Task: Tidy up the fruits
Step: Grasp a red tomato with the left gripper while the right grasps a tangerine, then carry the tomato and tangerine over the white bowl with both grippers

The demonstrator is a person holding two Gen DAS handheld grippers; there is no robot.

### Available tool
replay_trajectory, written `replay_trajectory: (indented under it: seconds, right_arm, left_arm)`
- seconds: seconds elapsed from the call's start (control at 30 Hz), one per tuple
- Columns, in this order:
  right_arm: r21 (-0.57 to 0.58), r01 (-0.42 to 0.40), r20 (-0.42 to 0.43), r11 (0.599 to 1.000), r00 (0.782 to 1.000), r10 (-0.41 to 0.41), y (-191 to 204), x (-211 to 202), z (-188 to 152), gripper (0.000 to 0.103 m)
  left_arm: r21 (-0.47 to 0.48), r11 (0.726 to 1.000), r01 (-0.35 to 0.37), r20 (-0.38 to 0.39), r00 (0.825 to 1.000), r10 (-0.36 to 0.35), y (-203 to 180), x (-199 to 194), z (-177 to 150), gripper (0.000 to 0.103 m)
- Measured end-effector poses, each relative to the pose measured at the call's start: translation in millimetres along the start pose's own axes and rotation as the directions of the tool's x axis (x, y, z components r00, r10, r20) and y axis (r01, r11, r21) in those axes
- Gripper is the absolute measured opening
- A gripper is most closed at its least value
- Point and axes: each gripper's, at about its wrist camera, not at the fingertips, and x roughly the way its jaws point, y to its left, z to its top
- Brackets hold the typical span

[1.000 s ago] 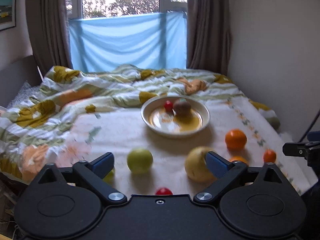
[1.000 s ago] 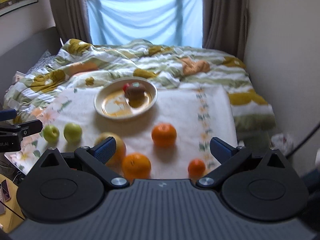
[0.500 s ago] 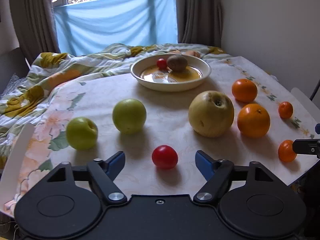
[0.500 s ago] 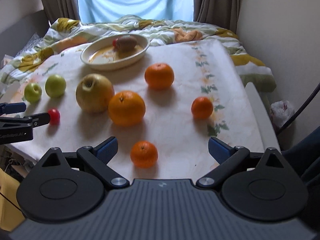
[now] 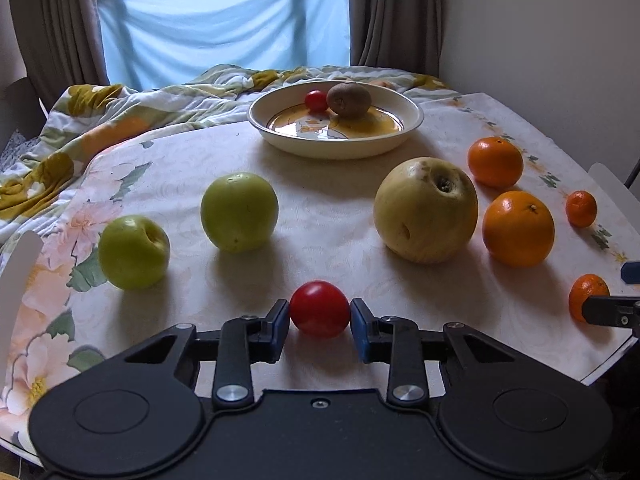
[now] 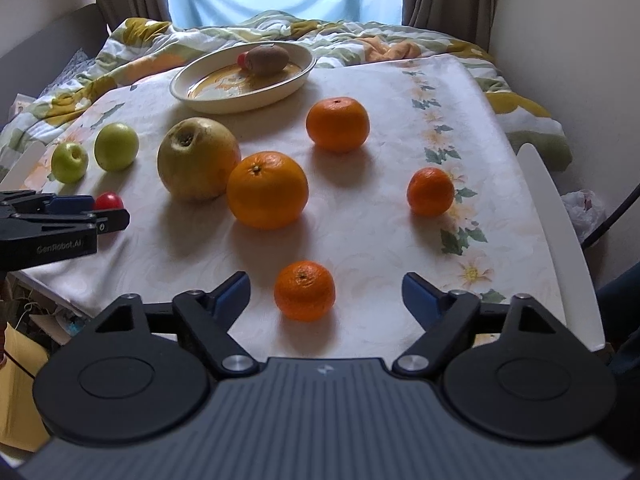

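My left gripper (image 5: 320, 322) is shut on a small red tomato (image 5: 319, 309) resting on the floral cloth; the tomato also shows in the right wrist view (image 6: 108, 201). My right gripper (image 6: 326, 294) is open, its fingers either side of a small mandarin (image 6: 304, 290) near the table's front edge. A cream bowl (image 5: 408, 126) at the back holds a kiwi (image 5: 348, 99) and another red tomato (image 5: 316, 100). Two green apples (image 5: 134, 252) (image 5: 239, 211), a large yellow pear (image 5: 426, 209) and oranges (image 5: 518, 229) (image 5: 495, 161) lie on the cloth.
Two more mandarins (image 6: 430, 191) (image 5: 581, 209) lie at the right. A rumpled floral duvet (image 5: 120, 120) lies behind the table. A wall (image 5: 540, 40) stands close on the right. White chair backs (image 6: 560, 240) flank the table edges.
Both grippers have dropped lower and moved forward over the table. My left gripper has closed on the red tomato. My right gripper has come up around the near mandarin, still open.
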Motion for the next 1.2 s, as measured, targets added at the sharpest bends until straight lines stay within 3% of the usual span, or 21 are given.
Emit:
replay_trajectory:
  seconds: [0.17,0.43,0.47,0.53,1.2]
  right_arm:
    - [-0.007,-0.015,-0.019,1.000,1.000,0.015,0.2,5.1,-0.7,0.079]
    - [-0.016,-0.041,-0.030,0.999,0.999,0.041,2.7,10.9,1.6,0.071]
    - [-0.021,-0.046,-0.034,0.999,0.998,0.046,3.0,12.0,1.8,0.068]
    - [-0.030,-0.054,-0.042,0.998,0.998,0.052,3.3,14.3,2.2,0.050]
    - [-0.073,-0.077,0.029,0.994,0.996,0.079,3.2,-21.8,43.7,0.050]
  left_arm:
    - [-0.008,1.000,-0.006,-0.008,1.000,0.006,0.2,-2.8,-0.9,0.036]
    - [-0.022,0.999,-0.024,-0.020,1.000,0.023,2.8,-8.3,-3.9,0.036]
    - [-0.027,0.999,-0.026,-0.021,0.999,0.025,3.1,-9.2,-4.4,0.036]
    - [-0.034,0.999,-0.029,-0.021,0.999,0.029,3.9,-11.1,-4.1,0.036]
    - [-0.122,0.992,-0.037,0.040,0.998,0.042,3.1,-77.4,33.5,0.036]
